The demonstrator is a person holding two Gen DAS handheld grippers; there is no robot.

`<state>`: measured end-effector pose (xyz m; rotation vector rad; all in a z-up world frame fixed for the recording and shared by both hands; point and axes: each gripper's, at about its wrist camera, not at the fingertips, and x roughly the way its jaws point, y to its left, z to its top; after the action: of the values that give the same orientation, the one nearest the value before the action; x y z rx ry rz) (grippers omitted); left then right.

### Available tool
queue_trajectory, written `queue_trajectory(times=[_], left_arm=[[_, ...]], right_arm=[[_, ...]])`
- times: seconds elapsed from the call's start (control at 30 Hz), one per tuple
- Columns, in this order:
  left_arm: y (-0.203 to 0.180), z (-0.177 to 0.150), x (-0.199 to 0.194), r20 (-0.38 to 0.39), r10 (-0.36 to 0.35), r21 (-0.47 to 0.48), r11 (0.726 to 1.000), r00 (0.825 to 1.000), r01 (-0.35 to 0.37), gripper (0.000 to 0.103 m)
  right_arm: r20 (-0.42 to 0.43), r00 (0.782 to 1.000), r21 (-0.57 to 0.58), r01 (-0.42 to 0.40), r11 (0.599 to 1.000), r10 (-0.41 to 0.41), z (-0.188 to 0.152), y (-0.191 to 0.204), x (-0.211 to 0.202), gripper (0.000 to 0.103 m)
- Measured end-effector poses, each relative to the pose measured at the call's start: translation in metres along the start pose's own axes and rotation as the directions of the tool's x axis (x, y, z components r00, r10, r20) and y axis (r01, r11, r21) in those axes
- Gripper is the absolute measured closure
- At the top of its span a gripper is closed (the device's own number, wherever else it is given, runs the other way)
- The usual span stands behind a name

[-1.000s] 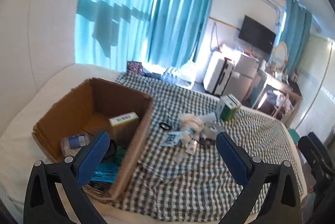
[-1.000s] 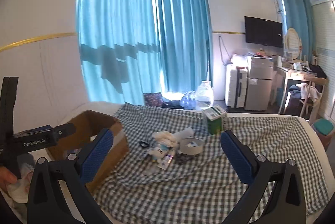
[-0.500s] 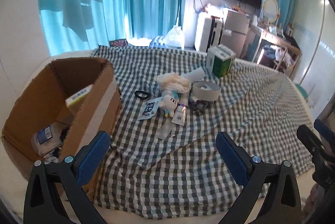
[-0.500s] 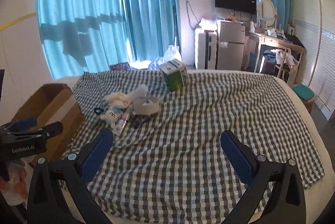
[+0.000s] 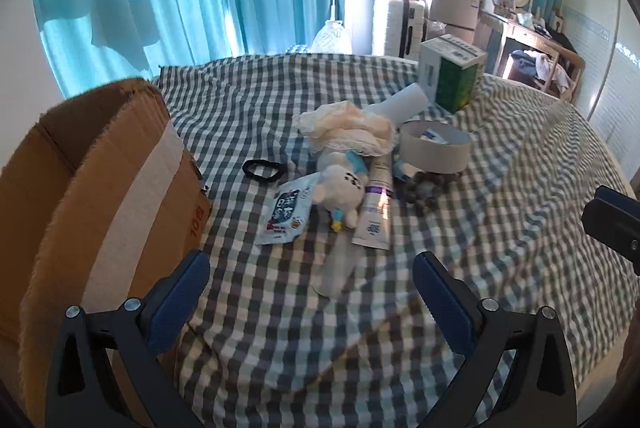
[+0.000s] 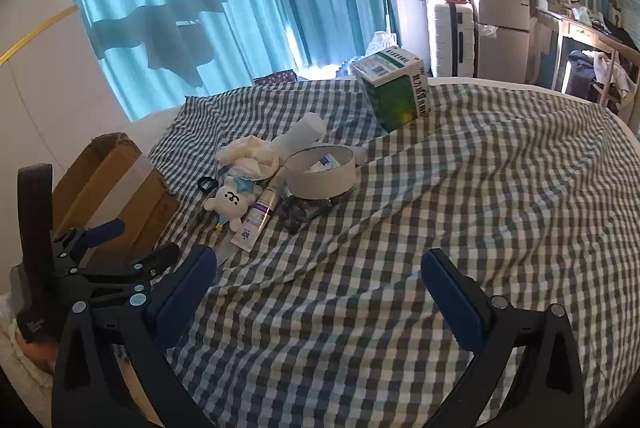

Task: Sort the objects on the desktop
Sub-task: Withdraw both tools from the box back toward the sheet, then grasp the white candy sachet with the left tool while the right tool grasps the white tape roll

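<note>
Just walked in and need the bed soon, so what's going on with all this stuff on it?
A person is sorting small items with a handheld gripper in each hand. Both the left gripper and right gripper are open and empty, above the checkered cloth. A pile remains unsorted: a plush toy, a tube, a sachet, a tape roll and a green box. The cardboard box stands to the left.

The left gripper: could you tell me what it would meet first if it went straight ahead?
Probably the clear plastic bottle, which lies on the checked cloth between the open left gripper fingers' line; depth is uncertain.
</note>
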<state>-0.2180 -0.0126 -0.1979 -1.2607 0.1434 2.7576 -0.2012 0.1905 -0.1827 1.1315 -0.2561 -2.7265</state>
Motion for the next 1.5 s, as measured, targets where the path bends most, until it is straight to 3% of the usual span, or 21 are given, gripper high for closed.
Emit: queue_trajectory(times=[0.23, 0.4, 0.47, 0.7, 0.8, 0.87, 0.93, 1.03, 1.5], left_arm=[[0.010, 0.007, 0.045, -0.014, 0.050, -0.031, 0.998, 0.999, -0.051, 0.000], [0.001, 0.012, 0.067, 0.007, 0.103, 0.036, 0.994, 0.995, -0.103, 0.000], [0.002, 0.014, 0.077, -0.007, 0.114, 0.050, 0.992, 0.993, -0.114, 0.007], [0.005, 0.011, 0.094, -0.011, 0.090, 0.069, 0.994, 0.996, -0.089, 0.011], [0.013, 0.012, 0.100, -0.036, 0.043, 0.027, 0.999, 0.998, -0.042, 0.020], [0.022, 0.011, 0.105, -0.065, 0.006, -0.030, 1.000, 0.998, -0.008, 0.035], [0.034, 0.010, 0.109, -0.095, -0.022, -0.096, 0.995, 0.995, 0.012, 0.051], [0.047, 0.010, 0.108, -0.113, -0.037, -0.153, 0.988, 0.993, 0.019, 0.060], [0.045, 0.009, 0.057, -0.100, -0.100, -0.205, 0.976, 0.990, 0.078, 0.064]], right_arm=[[-0.045, 0.999, -0.042, -0.020, 0.999, 0.018, 0.019, 0.009, 0.053, 0.000], [-0.082, 0.997, -0.055, -0.006, 0.998, 0.002, 0.032, 0.009, 0.088, 0.000], [-0.093, 0.996, -0.055, -0.001, 0.998, -0.004, 0.037, 0.007, 0.102, 0.001], [-0.146, 0.989, -0.051, 0.002, 0.999, -0.010, 0.043, 0.006, 0.143, 0.001], [-0.158, 0.987, -0.025, -0.015, 1.000, 0.011, 0.048, 0.003, 0.155, 0.008], [-0.166, 0.986, -0.028, -0.011, 1.000, 0.006, 0.052, 0.004, 0.162, 0.010], [-0.189, 0.982, -0.032, 0.008, 0.999, -0.014, 0.054, 0.004, 0.170, 0.021], [-0.172, 0.985, -0.004, -0.004, 1.000, 0.004, 0.055, 0.001, 0.166, 0.021], [-0.084, 0.996, 0.041, 0.015, 0.999, -0.012, 0.034, 0.007, 0.073, 0.022]])
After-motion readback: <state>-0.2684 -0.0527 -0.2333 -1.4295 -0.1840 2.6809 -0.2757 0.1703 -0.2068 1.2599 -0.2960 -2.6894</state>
